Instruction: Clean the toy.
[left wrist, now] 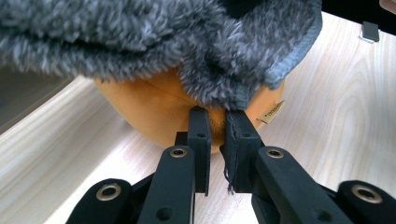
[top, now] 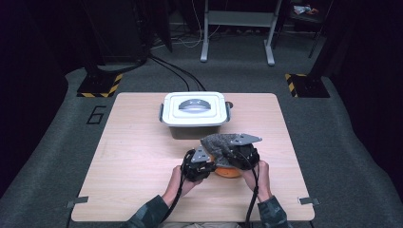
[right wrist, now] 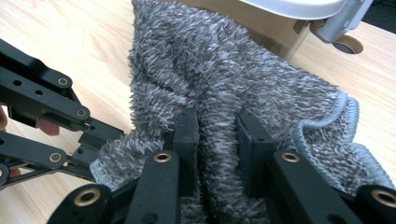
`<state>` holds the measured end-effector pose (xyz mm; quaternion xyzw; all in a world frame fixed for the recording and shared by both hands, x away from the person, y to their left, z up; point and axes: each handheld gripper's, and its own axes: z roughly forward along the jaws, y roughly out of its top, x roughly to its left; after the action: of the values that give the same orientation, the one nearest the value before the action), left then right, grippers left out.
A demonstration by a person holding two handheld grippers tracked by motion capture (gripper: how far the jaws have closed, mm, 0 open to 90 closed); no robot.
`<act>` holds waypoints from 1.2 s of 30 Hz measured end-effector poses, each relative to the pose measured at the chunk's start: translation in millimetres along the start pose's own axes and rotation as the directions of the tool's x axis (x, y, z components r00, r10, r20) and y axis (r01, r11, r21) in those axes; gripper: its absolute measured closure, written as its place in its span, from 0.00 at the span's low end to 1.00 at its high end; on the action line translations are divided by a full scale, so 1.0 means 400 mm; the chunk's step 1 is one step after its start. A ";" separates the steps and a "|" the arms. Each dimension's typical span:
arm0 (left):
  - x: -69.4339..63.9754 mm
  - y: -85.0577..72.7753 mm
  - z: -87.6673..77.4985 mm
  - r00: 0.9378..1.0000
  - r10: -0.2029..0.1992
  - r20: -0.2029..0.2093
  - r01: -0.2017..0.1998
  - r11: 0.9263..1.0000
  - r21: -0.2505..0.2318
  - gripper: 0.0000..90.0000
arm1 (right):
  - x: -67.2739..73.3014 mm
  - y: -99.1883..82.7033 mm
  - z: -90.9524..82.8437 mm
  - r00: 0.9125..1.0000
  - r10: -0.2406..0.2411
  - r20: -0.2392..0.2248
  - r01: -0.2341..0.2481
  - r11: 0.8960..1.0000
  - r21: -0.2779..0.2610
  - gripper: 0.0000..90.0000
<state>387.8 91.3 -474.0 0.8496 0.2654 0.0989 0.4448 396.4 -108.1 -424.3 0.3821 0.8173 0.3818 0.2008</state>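
On the table [top: 142, 156] — 2 grippers pinch a grey cloth [right wrist: 224, 84] over an orange ball [left wrist: 159, 112].

Two grippers met over a grey cloth and an orange object near the table's front edge.

On the pale wooden table [top: 138, 156], the left gripper [top: 203, 164] and right gripper [top: 237, 159] sat close together, each held in one of the person's hands, forearms entering from below. A fuzzy grey cloth [top: 216, 141] lay draped over an orange object [top: 227, 171] between them. Just beyond stood a white lidded box [top: 194, 114] with a handle on its lid, near the table's far edge.
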 end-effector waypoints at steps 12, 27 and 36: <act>0.001 -0.006 0.001 1.000 -0.010 0.001 0.010 1.000 0.006 0.91 | -0.042 -0.035 -0.031 0.998 0.056 0.035 -0.056 0.998 -0.017 0.79; 0.006 -0.011 0.002 1.000 -0.022 0.004 0.022 1.000 0.003 0.91 | -0.106 -0.103 -0.058 0.988 0.144 0.058 -0.143 0.990 -0.013 0.79; -0.001 -0.006 0.004 1.000 -0.016 0.011 0.016 1.000 0.004 0.91 | -0.152 -0.159 -0.050 0.975 0.220 0.029 -0.220 0.975 0.011 0.78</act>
<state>387.3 91.1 -477.0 0.8489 0.2699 0.0900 0.4454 392.1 -191.3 -459.1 0.4768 0.7697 0.3907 0.1661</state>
